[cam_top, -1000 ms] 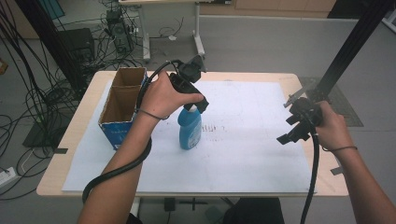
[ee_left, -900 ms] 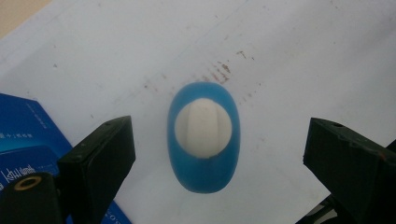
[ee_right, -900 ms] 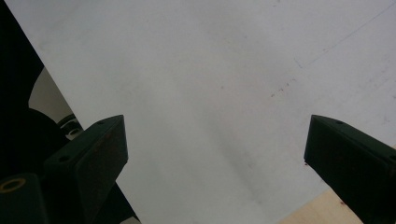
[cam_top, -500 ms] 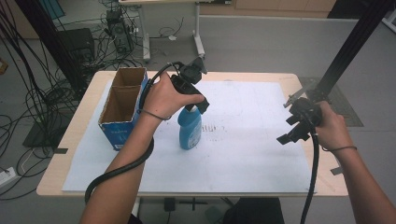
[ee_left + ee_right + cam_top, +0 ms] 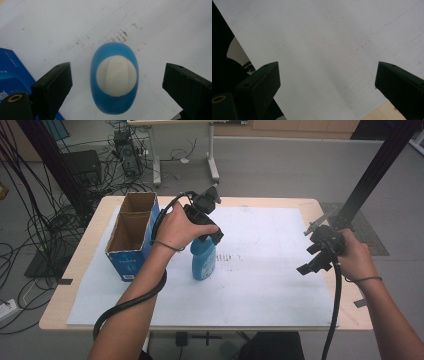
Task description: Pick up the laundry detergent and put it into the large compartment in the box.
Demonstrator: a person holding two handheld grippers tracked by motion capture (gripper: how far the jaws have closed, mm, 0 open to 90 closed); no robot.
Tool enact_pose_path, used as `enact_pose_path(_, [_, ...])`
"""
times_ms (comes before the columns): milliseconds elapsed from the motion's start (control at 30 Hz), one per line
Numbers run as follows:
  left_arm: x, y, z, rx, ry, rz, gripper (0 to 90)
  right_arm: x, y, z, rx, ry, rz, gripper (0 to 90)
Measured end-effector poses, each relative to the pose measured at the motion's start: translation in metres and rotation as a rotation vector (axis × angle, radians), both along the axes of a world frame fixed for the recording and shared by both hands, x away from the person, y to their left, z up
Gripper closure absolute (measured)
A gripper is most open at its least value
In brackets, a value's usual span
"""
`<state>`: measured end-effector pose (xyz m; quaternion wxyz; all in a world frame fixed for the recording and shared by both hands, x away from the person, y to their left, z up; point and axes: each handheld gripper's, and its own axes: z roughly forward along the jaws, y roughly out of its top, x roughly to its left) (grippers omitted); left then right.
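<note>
So the white sheet (image 5: 260, 270) covers most of my table (image 5: 90, 265). Cardboard box (image 5: 131, 235) sits left of the blue bottle (image 5: 203, 262), which stands upright mid-sheet. My left gripper (image 5: 117, 85) hangs right over the bottle's white cap (image 5: 116, 75), jaws spread wide. Right gripper (image 5: 320, 256) is well off to the right, spread too.

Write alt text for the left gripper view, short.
Seen from straight above, an upright blue bottle with a white cap stands on white paper, centred between the left gripper's two open black jaws, which do not touch it. A corner of a blue box shows at the left edge.
</note>
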<state>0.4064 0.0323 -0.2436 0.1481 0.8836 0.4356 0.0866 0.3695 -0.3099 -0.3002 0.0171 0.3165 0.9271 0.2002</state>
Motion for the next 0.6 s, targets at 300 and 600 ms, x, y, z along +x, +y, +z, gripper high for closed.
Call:
enact_pose_path(300, [0.003,0.000,-0.010,0.002,0.010,0.006,9.4,0.000,0.001,-0.002,0.002,0.006,0.000,6.0])
enact_pose_path(600, [0.005,-0.001,-0.019,0.014,0.013,0.014,9.3,0.002,0.003,-0.003,0.000,0.009,0.000,6.0])
